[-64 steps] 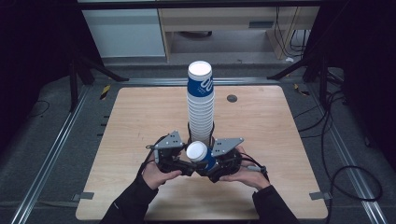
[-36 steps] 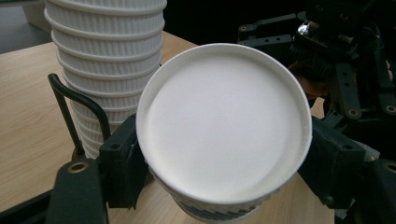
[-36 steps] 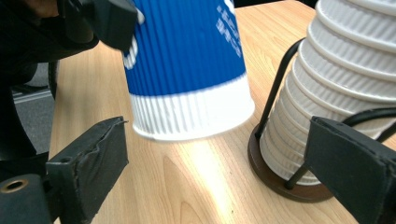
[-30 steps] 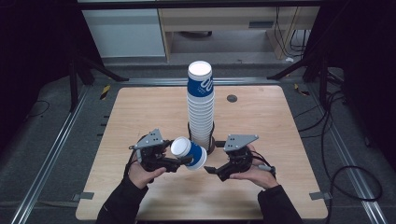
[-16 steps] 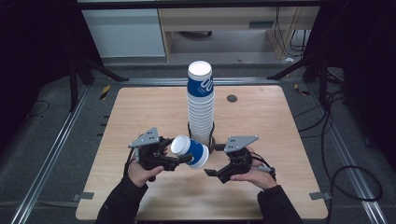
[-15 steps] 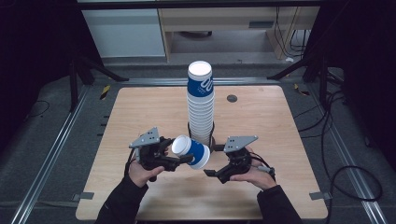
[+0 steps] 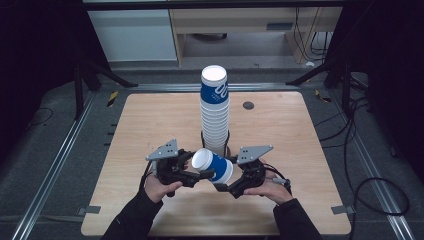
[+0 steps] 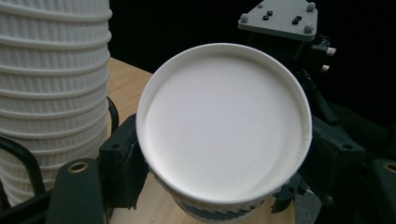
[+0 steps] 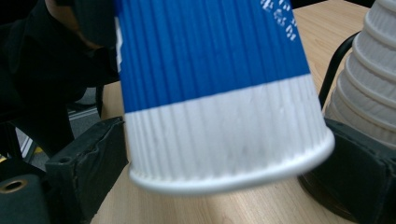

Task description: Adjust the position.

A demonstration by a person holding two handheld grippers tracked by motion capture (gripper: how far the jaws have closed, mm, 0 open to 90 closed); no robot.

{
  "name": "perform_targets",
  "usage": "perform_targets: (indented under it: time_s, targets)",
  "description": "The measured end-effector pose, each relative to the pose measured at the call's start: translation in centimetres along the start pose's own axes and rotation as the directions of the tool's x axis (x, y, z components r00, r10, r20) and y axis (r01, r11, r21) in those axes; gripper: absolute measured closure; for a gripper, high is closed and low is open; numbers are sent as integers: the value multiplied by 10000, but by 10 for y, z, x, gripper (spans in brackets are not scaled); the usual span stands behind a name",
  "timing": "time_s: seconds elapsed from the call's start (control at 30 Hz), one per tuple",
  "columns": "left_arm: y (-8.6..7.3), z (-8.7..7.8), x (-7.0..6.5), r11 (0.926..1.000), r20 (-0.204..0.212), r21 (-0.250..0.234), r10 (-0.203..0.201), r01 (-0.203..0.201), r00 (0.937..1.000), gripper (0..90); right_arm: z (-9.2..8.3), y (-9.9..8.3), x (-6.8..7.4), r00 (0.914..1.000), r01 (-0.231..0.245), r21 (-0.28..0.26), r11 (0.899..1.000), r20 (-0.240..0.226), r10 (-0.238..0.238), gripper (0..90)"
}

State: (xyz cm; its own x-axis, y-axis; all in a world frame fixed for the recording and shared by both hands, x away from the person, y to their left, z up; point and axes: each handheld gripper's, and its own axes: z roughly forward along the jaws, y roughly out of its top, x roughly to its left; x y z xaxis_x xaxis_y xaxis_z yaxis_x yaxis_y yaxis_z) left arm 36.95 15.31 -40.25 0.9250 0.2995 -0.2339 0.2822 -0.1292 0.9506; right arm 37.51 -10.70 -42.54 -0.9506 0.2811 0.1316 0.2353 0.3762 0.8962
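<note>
Your sleeves (image 7: 135, 220) are dark, reaching to both wrists. Each gripper is matte black: the left gripper (image 7: 192, 176) and the right gripper (image 7: 225, 187) both carry a grey three-cornered plate behind the jaws, studded with small screws. The jaws are blocky black pads; a brass-ringed hole sits beside them. Thin black cables trail behind the right one.
</note>
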Motion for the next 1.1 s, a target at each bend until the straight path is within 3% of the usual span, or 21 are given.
perform_targets:
  time_s: [0.23, 0.4, 0.7, 1.1]
  targets:
    - [-2, 5, -5, 9998, 265, 147, 108, -112, 9996, 250, 5, 0, 1, 9997, 17, -176, 9998, -261, -22, 84]
    - [-2, 6, -5, 9997, 190, 173, 164, -167, 9997, 250, 5, 0, 1, 9994, 92, -268, 9996, -320, -101, 131]
    - [-2, 5, -2, 9993, 84, 275, -242, 239, 9997, 235, 3, -1, 0, 9995, 192, -260, 9995, -232, -198, 154]
    - [7, -11, 2, 9995, -73, 209, -233, 235, 9997, 193, -4, -1, -2, 9991, 425, -52, 9991, 40, -425, 159]
